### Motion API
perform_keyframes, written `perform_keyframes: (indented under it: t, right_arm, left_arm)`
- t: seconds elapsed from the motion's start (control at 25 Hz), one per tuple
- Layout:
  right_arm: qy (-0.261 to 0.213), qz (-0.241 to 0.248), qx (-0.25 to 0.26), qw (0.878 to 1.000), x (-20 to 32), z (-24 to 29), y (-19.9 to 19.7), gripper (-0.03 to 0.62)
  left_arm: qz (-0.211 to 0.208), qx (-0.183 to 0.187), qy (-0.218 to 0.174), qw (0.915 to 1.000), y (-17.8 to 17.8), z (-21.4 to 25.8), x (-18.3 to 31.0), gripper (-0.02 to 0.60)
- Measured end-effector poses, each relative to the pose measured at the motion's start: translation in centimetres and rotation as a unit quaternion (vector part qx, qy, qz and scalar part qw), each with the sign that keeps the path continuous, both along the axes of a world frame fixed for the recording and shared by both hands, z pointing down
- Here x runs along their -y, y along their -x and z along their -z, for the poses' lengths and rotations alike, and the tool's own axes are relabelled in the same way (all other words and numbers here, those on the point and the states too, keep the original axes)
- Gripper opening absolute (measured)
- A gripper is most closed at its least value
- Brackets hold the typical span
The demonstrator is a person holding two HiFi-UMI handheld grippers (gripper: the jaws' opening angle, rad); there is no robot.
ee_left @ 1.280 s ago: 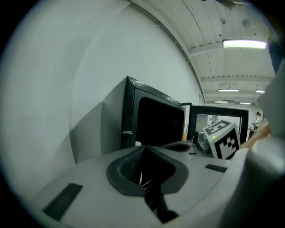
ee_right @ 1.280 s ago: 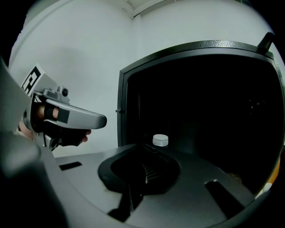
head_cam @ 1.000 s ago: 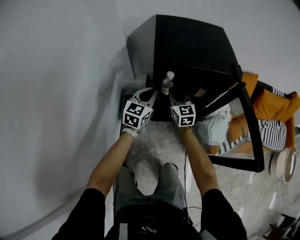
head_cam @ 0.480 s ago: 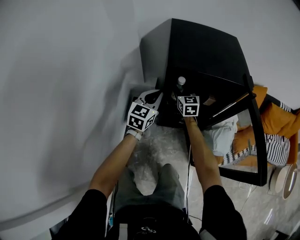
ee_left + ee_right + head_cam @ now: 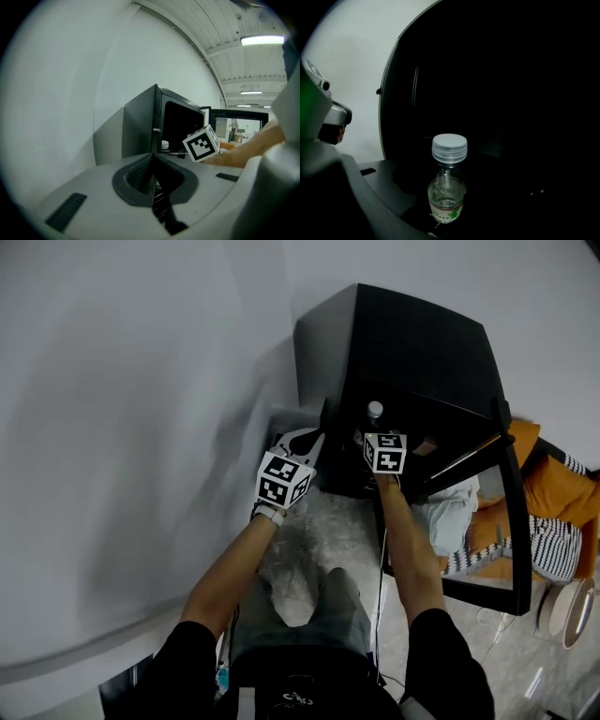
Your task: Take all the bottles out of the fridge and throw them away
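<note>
Head view: right gripper (image 5: 373,434) is now lining up straight behind the small clear plastic bottle (image 5: 374,412) w/ white cap, which is standing upright at the mouth of the open black box fridge (image 5: 412,343); a sec ago it was sitting off to the side. Left gripper (image 5: 314,435) is waiting beside.
Left gripper view: jaws together, nothing btwn.
Right gripper view: jaws, having just sprung wide, are closing back round the bottle (image 5: 447,187). They're apart, no press showing. Grab looks imminent; nothing's binned yet.

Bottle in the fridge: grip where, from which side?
Take the bottle by its round body, at the label, below the white cap. Come in level through the open front of the fridge: it stands upright, and the neck narrows under the cap, so the body likely holds better.
</note>
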State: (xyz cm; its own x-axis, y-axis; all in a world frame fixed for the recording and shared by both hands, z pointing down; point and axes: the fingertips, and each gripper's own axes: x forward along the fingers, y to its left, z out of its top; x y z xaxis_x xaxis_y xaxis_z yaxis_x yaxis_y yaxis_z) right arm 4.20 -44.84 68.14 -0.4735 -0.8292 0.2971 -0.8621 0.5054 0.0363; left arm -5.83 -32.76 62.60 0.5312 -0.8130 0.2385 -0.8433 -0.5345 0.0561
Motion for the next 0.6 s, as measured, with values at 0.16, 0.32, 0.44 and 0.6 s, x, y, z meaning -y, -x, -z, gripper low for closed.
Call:
perform_keyframes:
  t: [0.16, 0.32, 0.44, 0.6]
  right_arm:
    - [0.010, -0.005, 0.008, 1.000, -2.6, 2.4, -1.1, 0.201]
    - [0.017, -0.010, 0.012, 1.000, -6.1, 6.5, -2.4, 0.199]
    - [0.019, -0.017, 0.018, 1.000, -8.8, 10.3, -3.7, 0.199]
    - [0.019, -0.028, 0.024, 0.999, -12.8, 15.0, -5.5, 0.200]
  left_arm:
    - [-0.004, -0.004, 0.008, 0.9999, -0.5, 2.5, -0.8, 0.006]
    - [-0.022, -0.004, 0.014, 0.9997, -2.4, 6.1, -1.8, 0.006]
    - [-0.034, -0.008, 0.016, 0.9993, -3.9, 9.3, -2.8, 0.006]
    - [-0.045, -0.013, 0.022, 0.9986, -5.4, 12.8, -5.1, 0.006]
